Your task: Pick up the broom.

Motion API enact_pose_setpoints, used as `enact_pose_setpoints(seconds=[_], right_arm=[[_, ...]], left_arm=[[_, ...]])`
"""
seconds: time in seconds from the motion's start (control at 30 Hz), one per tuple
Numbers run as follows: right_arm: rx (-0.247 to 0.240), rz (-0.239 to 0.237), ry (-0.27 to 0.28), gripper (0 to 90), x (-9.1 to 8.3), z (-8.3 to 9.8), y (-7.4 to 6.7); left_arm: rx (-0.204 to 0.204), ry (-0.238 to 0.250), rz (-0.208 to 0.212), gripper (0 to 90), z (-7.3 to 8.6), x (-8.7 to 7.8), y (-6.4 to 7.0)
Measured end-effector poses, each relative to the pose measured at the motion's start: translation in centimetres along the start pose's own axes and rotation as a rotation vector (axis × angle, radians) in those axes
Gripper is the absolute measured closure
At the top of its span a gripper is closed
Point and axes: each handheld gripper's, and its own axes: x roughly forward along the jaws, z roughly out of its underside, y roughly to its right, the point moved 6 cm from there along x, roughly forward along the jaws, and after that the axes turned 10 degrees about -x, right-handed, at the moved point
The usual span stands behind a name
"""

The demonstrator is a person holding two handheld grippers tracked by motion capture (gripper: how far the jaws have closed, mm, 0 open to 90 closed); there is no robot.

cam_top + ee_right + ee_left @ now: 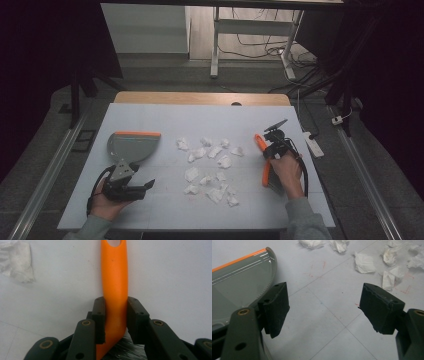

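White tabletop (150, 210) strewn with paper scraps (212, 170), dark room, cabled floor, right tool (115, 315) clamping orange brush handle (114, 277), left tool (324, 307) agape beside dustpan (237, 285)

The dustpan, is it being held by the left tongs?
No, the left tongs stand wide open with bare table between them, and the dustpan lies beside one jaw, ungripped.
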Motion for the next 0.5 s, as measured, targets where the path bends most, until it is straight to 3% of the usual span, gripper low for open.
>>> enact_pose_setpoints(seconds=[0.1,0.27,0.5], right_arm=[[0.002,0.013,-0.008,70.3,0.03,-0.07,-0.13],[0.026,-0.014,-0.016,70.4,0.06,-0.09,0.15],[0.014,0.008,-0.003,70.7,0.06,-0.02,-0.07]], left_arm=[[0.007,0.002,0.001,25.4,-0.05,0.05,0.25],[0.010,0.024,0.000,27.4,-0.21,-0.19,0.40],[0.011,0.017,0.002,27.4,-0.13,-0.07,0.36]])
